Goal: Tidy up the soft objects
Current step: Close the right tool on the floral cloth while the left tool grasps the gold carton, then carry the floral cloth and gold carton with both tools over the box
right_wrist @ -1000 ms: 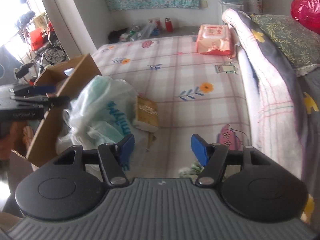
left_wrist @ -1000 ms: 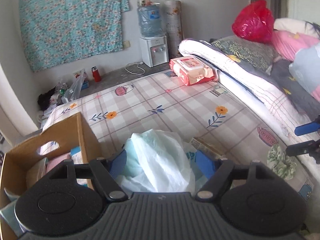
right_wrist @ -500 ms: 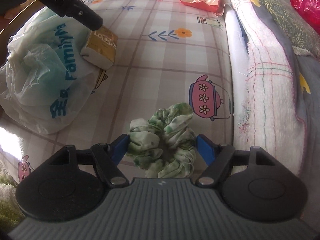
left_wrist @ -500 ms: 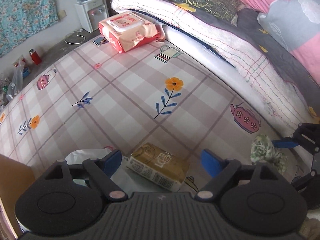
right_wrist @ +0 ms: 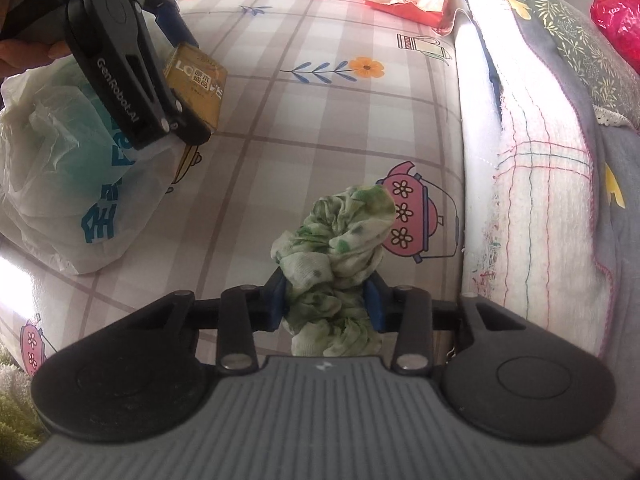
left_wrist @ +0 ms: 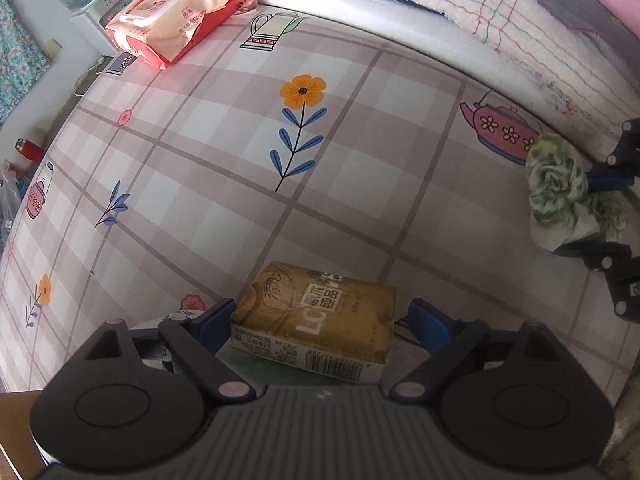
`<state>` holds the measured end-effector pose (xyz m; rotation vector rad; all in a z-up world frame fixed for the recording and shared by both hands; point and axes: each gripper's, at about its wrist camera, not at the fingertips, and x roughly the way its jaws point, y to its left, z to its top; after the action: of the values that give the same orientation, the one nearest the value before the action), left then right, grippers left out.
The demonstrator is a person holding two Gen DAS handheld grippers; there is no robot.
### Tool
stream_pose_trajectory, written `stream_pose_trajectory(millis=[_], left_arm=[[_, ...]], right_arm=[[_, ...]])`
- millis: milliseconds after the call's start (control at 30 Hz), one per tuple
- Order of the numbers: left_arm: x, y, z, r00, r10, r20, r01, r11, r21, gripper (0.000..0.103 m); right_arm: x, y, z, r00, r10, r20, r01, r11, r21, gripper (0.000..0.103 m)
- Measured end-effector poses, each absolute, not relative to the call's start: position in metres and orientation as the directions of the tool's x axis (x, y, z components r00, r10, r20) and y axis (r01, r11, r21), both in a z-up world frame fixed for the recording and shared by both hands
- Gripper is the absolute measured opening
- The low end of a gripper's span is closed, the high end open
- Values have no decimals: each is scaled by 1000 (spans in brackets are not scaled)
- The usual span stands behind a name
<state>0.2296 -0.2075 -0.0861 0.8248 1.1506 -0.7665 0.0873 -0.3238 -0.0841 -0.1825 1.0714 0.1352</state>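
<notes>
A green-and-white fabric scrunchie lies bunched on the checked bedsheet. My right gripper has it between its blue pads; the jaws are closing and press the cloth from both sides. The left wrist view shows the same scrunchie at the far right. My left gripper points down, open and straddling a yellow tissue pack. Its left pad sits against the pack's end and the right pad stands apart. The pack rests partly on a white plastic bag.
A pink wet-wipes pack lies at the bed's far end. A rolled white blanket and pillows run along the right side, with a red bag beyond. A hand holds the left gripper.
My left gripper swung from the plastic bag and box down over the yellow tissue pack. My right gripper sank onto the scrunchie and its jaws narrowed around it.
</notes>
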Motion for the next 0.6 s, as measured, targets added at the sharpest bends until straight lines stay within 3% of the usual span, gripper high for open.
stream_pose_trajectory(millis=[167, 600], left_arm=[[230, -207, -90, 255, -92, -962, 859, 479, 182, 83], [222, -198, -40, 374, -237, -896, 801, 569, 184, 82]], right_arm=[[90, -319, -85, 483, 4, -876, -201, 974, -107, 37], [82, -313, -61, 555, 0, -832, -182, 976, -121, 34]])
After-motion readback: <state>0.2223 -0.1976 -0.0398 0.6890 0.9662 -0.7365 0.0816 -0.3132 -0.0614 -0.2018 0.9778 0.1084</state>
